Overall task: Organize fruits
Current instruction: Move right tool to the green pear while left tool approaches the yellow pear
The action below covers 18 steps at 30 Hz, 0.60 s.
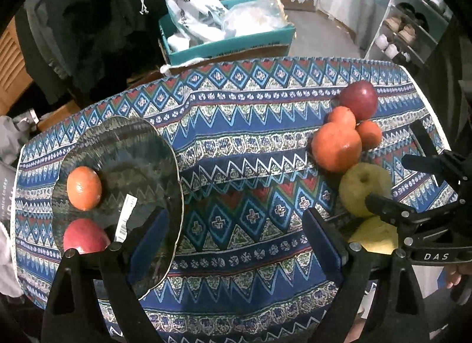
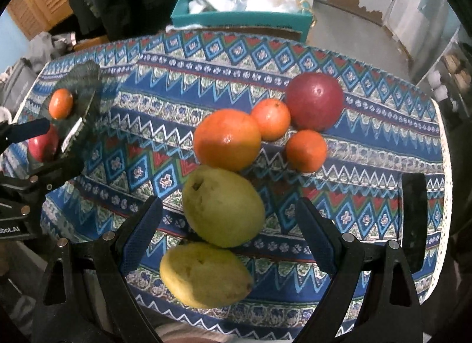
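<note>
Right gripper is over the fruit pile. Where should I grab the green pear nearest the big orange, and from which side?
Grip the green pear across its broad middle, coming from above with the open right gripper. It lies on its side, and the orange and yellow pear touch or nearly touch its ends, so only its left and right flanks look free for the pads.

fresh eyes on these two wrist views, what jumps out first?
The cluster of loose fruit on the patterned blue tablecloth: a big orange, two small tangerines, a dark red apple, and two yellow-green pears, the nearer pear between the right gripper's open jaws. To the left, a clear glass plate already holds a small orange and a red apple, with the left gripper open beside it.
</note>
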{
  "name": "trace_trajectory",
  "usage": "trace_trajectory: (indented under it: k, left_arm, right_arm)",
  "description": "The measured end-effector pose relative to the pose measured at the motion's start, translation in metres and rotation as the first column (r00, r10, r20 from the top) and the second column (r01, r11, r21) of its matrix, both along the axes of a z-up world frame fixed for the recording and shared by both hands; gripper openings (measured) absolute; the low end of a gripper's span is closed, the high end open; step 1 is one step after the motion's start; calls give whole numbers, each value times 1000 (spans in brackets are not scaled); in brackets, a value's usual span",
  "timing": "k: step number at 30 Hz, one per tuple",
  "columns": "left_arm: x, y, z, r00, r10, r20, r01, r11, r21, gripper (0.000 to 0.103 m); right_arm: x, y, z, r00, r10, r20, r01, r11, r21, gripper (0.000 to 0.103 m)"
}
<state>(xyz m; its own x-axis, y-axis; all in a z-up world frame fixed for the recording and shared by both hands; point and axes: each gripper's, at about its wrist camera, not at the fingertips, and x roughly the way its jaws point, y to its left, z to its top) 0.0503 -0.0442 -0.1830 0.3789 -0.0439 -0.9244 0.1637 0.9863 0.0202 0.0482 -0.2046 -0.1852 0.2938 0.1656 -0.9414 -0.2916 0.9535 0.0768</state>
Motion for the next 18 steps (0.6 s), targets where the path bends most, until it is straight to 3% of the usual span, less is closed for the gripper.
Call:
trace_trajectory:
  k: [18]
  left_arm:
    - [8, -2, -30, 998, -6, -66, 6, 1000, 6, 92]
  right_arm:
    - [14, 13, -42, 996, 44, -78, -49, 997, -62, 88]
